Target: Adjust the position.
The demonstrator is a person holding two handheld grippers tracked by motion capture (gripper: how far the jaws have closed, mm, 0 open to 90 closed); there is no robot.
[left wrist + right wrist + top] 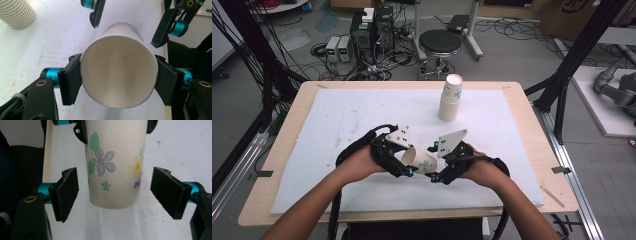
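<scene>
1. Near the front edge of the table [287,165], above the white padding, a paper cup [421,161] is held on its side, clenched at the rim by the left claw [117,80]
2. Its base is flanked by the right claw [122,195], spread, pads apart from the wall
3. Thin paper, printed with flowers, could be crushed by squeezing
4. A ribbed cup stack [450,98] stands towards the far edge

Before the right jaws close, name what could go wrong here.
1. The left gripper pinches the paper cup near its rim; more squeeze could crush it.
2. The right gripper has jaws clear of the cup's base; closing off-centre could twist the cup loose.
3. A swing might topple the cup stack.
</scene>
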